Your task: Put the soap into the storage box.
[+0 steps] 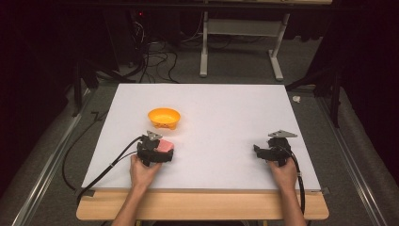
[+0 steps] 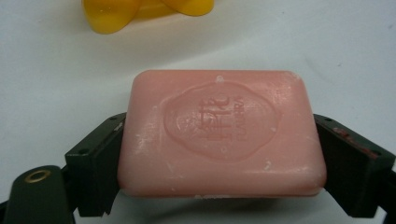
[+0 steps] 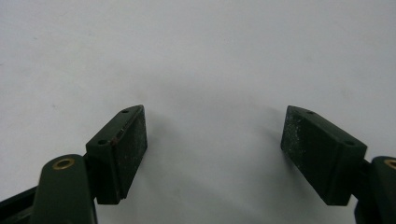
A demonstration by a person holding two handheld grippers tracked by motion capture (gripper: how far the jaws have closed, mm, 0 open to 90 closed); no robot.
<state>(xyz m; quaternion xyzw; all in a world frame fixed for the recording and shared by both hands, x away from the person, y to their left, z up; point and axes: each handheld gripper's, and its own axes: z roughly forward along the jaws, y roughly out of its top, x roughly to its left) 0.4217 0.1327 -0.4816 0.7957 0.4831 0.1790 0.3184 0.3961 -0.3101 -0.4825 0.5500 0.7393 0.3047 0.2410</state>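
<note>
- On the white table (image 1: 226, 108), near its front-left part: work centred, with a wide bare stretch between the two hands.
- Just beyond the left hand, toward the table's middle: an orange bowl (image 1: 164, 118), upright and open-topped, standing apart from the soap and seen at the top edge of the left gripper view (image 2: 140, 11).
- At front right: right gripper (image 1: 261, 151) resting low over bare table, jaws spread wide with nothing between them (image 3: 215, 144); idle, well apart from bowl and soap.
- At front left: left gripper (image 1: 165, 151) clamped on the pink soap bar (image 2: 222, 133), one black pad pressed against each short end, stamped face up.
- Judged step: soap gripped, carry to the bowl not yet made; whether the bar is lifted clear of the table cannot be told.
- Next move, as a judgement: lift, a short forward carry over the bowl's rim, then a release; steady squeeze needed, since a smooth bar may slip.
</note>
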